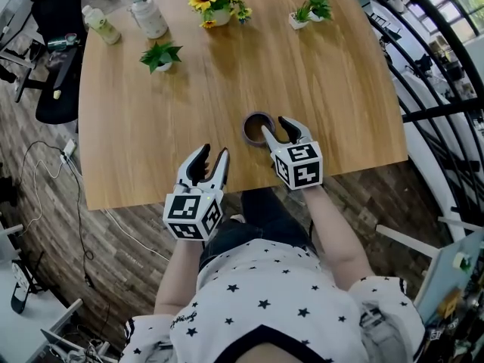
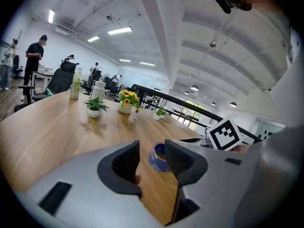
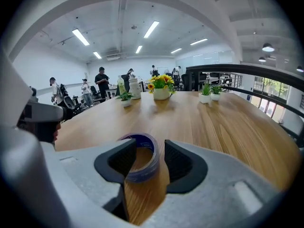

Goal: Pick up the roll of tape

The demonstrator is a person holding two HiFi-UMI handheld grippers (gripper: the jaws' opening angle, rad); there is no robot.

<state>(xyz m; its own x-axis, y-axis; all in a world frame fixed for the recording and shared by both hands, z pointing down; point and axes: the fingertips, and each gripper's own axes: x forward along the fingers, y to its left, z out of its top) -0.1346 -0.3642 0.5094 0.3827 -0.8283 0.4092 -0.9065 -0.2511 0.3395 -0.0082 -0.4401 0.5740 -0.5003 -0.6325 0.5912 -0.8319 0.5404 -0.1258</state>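
A blue roll of tape (image 1: 247, 129) lies flat on the wooden table (image 1: 136, 127) near its front edge. My right gripper (image 1: 274, 125) is open at the roll. Its left jaw reaches over the roll's hole and its right jaw stands outside, so the roll's right wall (image 3: 148, 164) sits in the gap, unclamped. My left gripper (image 1: 214, 151) hovers by the table's front edge, left of and nearer than the roll. It is open with nothing between its jaws. In the left gripper view the roll (image 2: 156, 158) shows beyond the jaws, with the right gripper's marker cube (image 2: 227, 133) to its right.
At the table's far side stand a pot of sunflowers (image 1: 218, 4), two small potted plants (image 1: 160, 55) (image 1: 310, 11) and two bottles (image 1: 100, 26) (image 1: 149, 17). A black chair (image 1: 54, 44) is at the left; a railing (image 1: 431, 112) runs along the right.
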